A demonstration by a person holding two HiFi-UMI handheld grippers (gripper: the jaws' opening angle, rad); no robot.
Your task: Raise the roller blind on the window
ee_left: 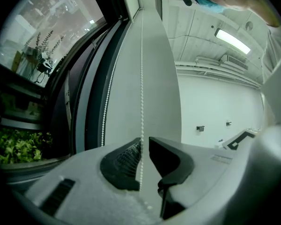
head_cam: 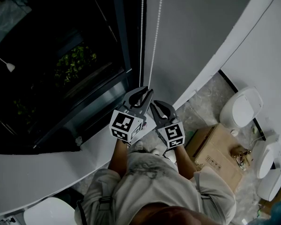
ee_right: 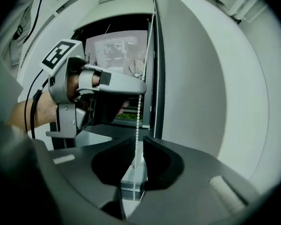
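The blind's bead chain (head_cam: pixel 141 41) hangs in two strands at 12 o'clock in the head view, along the right edge of the dark window (head_cam: pixel 61 69). The blind's cloth cannot be made out in any view. At 1 o'clock from the chain rises a plain grey wall (head_cam: pixel 201 32). A white sill (head_cam: pixel 47 172) runs below the glass toward 8 o'clock. Green foliage (head_cam: pixel 75 62) shows through the pane at 10 o'clock.

At 4 o'clock the speckled floor (head_cam: pixel 201 102) carries a cardboard box (head_cam: pixel 215 153) and white sanitary fixtures (head_cam: pixel 241 108).

Only the left gripper view shows the ceiling light (ee_left: pixel 232 40) at 1 o'clock. Only the right gripper view shows a small clear block (ee_right: pixel 133 179) low in the gap at 6 o'clock, and the left gripper side-on at 10 o'clock with the chain dropping past its tip.

The left gripper (head_cam: pixel 145 92) is at the centre of the head view, loosened. Its jaws stand apart, and one strand lies against the left pad with a clear gap to the other.

The right gripper (head_cam: pixel 153 106) sits just beside it at 4 o'clock. Its jaws are also a little apart, the strand running between them unclamped.
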